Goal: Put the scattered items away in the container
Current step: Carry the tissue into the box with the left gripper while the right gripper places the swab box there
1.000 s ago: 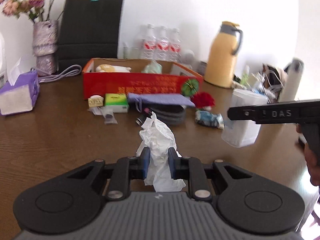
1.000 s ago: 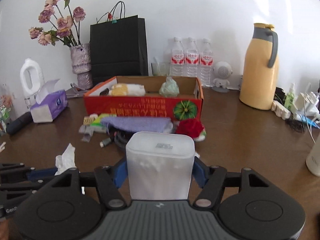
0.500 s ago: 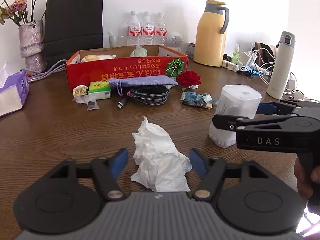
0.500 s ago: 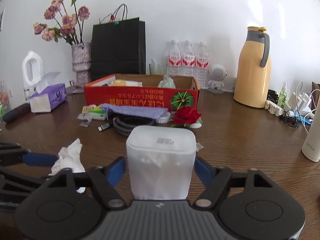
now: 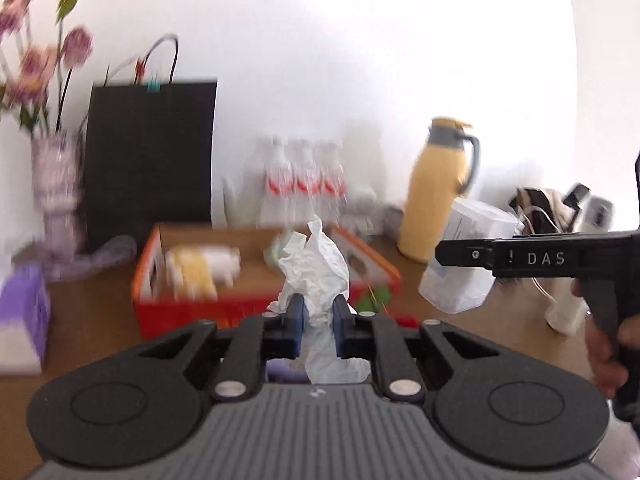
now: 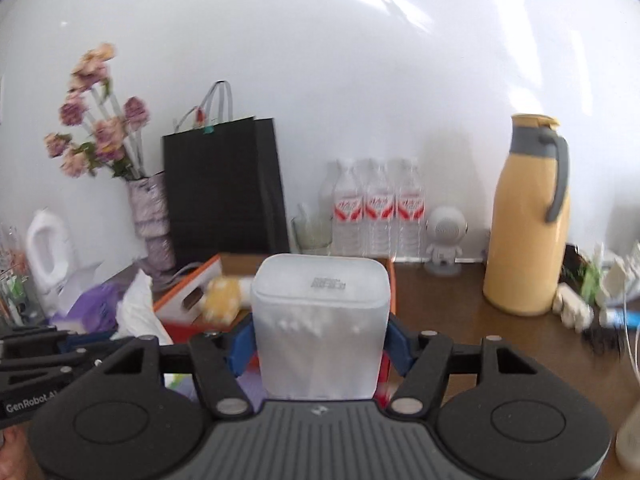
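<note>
Left wrist view: left gripper point(image 5: 318, 326) jaws closing, blue pads pinching crumpled white tissue point(image 5: 316, 268), held clear of the table in front of the red cardboard box point(image 5: 256, 312). Background blurred; the box seems to hold a yellow-white packet point(image 5: 204, 266). Right wrist view: right gripper point(image 6: 320, 346) partly spread, pads pressed on both sides of white plastic container point(image 6: 322, 320), also lifted, box just behind it.

Readable: "DAS" in pale letters along the side of the right gripper point(image 5: 460, 258) (left wrist view). "GenRobot.AI", cut off at the edge, on the left gripper point(image 6: 52, 346) (right wrist view). Printed code atop the white box point(image 6: 322, 320), too blurred.
</note>
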A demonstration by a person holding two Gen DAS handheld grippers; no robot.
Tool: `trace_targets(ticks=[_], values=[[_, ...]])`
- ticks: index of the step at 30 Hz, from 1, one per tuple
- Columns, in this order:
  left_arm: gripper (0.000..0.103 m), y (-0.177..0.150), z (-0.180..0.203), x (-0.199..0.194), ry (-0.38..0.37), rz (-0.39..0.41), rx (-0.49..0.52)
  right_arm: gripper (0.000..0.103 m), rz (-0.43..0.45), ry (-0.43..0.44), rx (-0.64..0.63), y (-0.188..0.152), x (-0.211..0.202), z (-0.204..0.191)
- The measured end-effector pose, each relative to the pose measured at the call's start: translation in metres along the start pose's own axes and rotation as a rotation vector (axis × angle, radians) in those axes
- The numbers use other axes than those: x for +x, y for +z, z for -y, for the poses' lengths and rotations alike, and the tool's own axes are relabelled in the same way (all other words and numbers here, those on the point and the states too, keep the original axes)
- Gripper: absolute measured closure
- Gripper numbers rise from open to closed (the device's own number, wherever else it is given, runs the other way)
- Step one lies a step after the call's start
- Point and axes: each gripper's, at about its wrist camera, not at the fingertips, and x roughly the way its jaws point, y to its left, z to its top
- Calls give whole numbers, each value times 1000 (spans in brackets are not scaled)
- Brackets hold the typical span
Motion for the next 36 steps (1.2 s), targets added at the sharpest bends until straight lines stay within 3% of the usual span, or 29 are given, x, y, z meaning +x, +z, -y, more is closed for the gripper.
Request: trace_targets(ticks=[3,7,10,12,15,16,18,19,20,21,23,26,31,33,36], values=[[88,44,-21,63,3,-46,-9,39,-110,9,-4,53,64,8],[87,66,-40,155,21,-184,2,39,-363,25,-11,90,163,10],[87,55,-47,212,28,-299,27,39,-599,50,-6,87,229,6],[87,46,-51,246,34,-395,31,39,-719,-7,-52,77,267,2],[83,40,-59,281,42,-464,30,38,-834,-120,-133,53,310,-2],[82,41,-61,288,45,-464,26,39,-838,-151,-153,48,320,-3],[70,42,-68,299,67,-457,9,38,-783,-190,-162,49,331,-3],[69,42,-72,302,77,-456,-7,37,-744,-201,-155,52,333,-2],[69,42,-76,305,74,-457,-22,36,-697,-202,-151,56,333,1],[64,43,-79,306,59,-457,-32,31,-668,-201,-148,60,333,3],[52,45,-83,302,36,-435,-44,31,-619,-183,-101,70,329,11],[50,51,-83,295,46,-431,-27,34,-543,-164,-32,88,317,21],[35,70,-84,271,78,-420,-50,35,-587,-63,7,106,296,26],[13,77,-84,260,95,-409,-63,34,-606,-47,-8,108,286,21],[5,81,-84,242,122,-425,-72,30,-611,-45,-18,104,269,14]])
